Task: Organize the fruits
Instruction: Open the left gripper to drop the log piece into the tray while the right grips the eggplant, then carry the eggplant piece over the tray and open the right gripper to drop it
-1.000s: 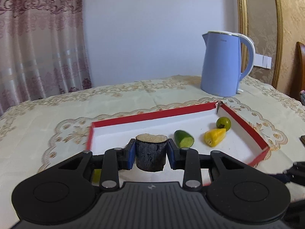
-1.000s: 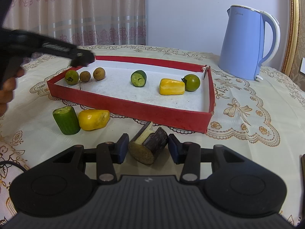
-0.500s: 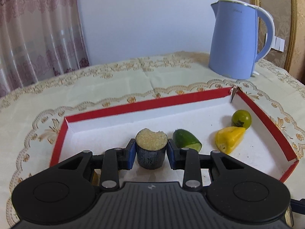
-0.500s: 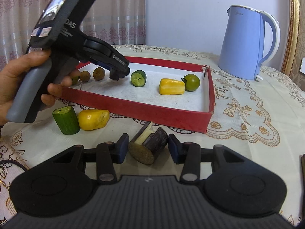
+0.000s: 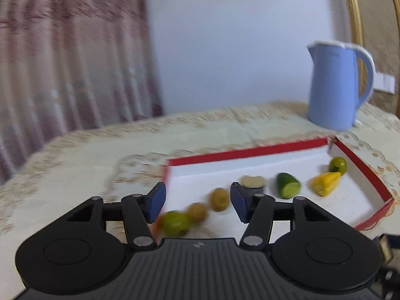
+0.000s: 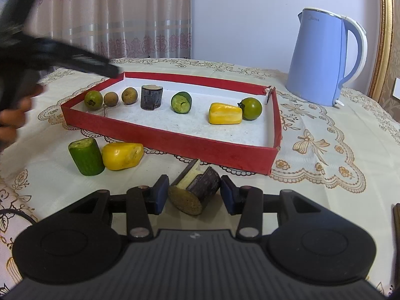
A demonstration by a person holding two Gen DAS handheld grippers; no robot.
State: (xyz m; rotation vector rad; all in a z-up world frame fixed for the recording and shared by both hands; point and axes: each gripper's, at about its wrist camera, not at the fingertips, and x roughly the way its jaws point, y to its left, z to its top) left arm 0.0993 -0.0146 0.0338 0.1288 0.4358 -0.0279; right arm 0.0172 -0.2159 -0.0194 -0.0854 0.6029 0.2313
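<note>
A red-walled tray (image 6: 170, 145) holds a row: a green fruit (image 6: 93, 100), two brown longans (image 6: 110, 98), an upright dark cane piece (image 6: 151, 97), a cucumber piece (image 6: 181, 102), a yellow piece (image 6: 225, 113) and a green tomato (image 6: 251, 108). My left gripper (image 5: 197, 197) hangs near the tray's left end. Its jaws are opening and grip nothing; the cane piece (image 5: 252, 183) stands free beyond its right finger. In front of the tray, my right gripper (image 6: 193, 195) is shut on a second dark cane piece (image 6: 195, 192), which lies tilted.
A cucumber piece (image 6: 86, 157) and a yellow piece (image 6: 122, 155) lie on the tablecloth outside the tray's near left wall. A blue kettle (image 6: 322, 62) stands behind the tray at the right. A person's hand (image 6: 12, 120) holds the left gripper (image 6: 75, 57) at the left edge.
The left gripper has let go of the dark cane piece, which now stands in the tray beside the longans. That gripper pulled back to the left with wider jaws. The right gripper kept still.
</note>
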